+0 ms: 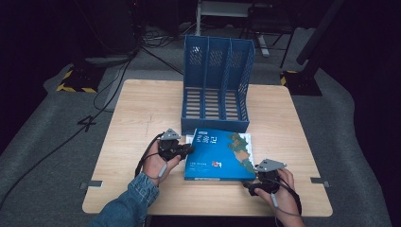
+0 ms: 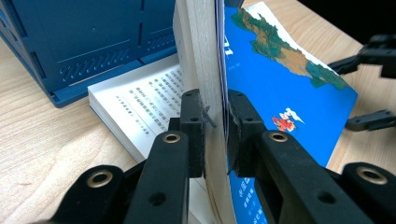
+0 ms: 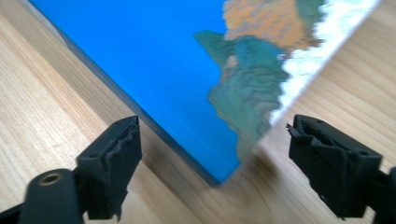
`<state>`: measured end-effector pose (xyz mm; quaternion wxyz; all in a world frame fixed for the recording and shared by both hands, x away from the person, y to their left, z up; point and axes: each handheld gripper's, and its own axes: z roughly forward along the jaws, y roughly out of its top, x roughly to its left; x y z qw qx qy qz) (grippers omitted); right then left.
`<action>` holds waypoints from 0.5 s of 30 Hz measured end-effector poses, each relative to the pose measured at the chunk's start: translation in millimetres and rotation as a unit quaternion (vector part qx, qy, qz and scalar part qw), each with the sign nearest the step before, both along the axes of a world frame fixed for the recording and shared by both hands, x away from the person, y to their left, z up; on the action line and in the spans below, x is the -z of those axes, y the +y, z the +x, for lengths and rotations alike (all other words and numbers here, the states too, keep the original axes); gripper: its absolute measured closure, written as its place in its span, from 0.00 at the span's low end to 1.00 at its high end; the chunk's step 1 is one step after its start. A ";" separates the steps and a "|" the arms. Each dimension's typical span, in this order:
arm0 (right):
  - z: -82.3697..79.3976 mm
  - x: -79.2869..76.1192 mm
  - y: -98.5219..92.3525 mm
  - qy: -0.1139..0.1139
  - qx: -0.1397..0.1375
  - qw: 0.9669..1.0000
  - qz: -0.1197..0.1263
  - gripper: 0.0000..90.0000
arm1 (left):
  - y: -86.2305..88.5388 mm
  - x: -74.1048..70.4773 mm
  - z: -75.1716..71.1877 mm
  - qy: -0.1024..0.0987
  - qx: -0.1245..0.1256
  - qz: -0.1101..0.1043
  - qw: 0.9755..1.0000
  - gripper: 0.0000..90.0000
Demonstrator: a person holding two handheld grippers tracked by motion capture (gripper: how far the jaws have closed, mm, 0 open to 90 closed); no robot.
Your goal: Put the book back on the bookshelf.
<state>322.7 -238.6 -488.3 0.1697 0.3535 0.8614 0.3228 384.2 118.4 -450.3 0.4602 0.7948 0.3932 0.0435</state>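
Note:
A blue book (image 1: 217, 153) with a map-like picture on its cover lies on the wooden table (image 1: 142, 109), in front of a blue file rack (image 1: 215, 80). My left gripper (image 1: 189, 149) is at the book's left edge. In the left gripper view it (image 2: 215, 105) is shut on the blue cover (image 2: 280, 93) together with a thick sheaf of pages, which are lifted off a printed white page (image 2: 144, 100). My right gripper (image 1: 255, 182) is at the book's near right corner. Its jaws (image 3: 212, 135) stand wide open, with the book's corner (image 3: 154, 51) just ahead of them.
The file rack (image 2: 84, 46) has three upright slots open to the front and stands close behind the book. Bare table lies left and right of the book. Cables and dark stands lie on the grey floor beyond the table.

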 end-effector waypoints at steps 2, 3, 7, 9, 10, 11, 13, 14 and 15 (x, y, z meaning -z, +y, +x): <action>-6.4 -5.1 -0.6 -0.019 0.008 1.000 0.005 0.19 | -0.8 -5.7 -0.2 0.003 0.006 0.004 1.000 0.88; -8.3 -7.0 0.5 -0.024 0.006 1.000 0.004 0.19 | -2.3 -9.5 -0.4 0.005 0.007 0.007 1.000 0.88; -14.7 -13.8 18.1 -0.040 -0.022 0.999 0.005 0.19 | -6.4 -18.5 -1.1 0.006 0.011 0.020 1.000 0.89; -15.8 -15.2 27.2 -0.043 -0.036 0.998 0.009 0.19 | -7.6 -23.0 -2.2 0.003 0.012 0.021 1.000 0.89; -15.7 -15.8 31.6 -0.042 -0.043 0.998 0.010 0.19 | -7.6 -23.0 -2.2 0.003 0.012 0.021 1.000 0.89; -15.6 -16.3 36.0 -0.044 -0.048 0.998 0.009 0.19 | -8.9 -27.3 -3.1 -0.001 0.014 0.023 1.000 0.89; -15.2 -17.3 44.2 -0.047 -0.060 0.997 0.011 0.19 | -11.1 -33.1 -3.4 0.000 0.014 0.025 1.000 0.89; -15.0 -18.0 48.0 -0.050 -0.065 0.997 0.011 0.19 | -12.4 -36.7 -3.5 0.001 0.016 0.028 0.999 0.89; -15.0 -18.0 48.0 -0.050 -0.065 0.997 0.011 0.19 | -12.4 -36.7 -3.5 0.001 0.016 0.028 0.999 0.89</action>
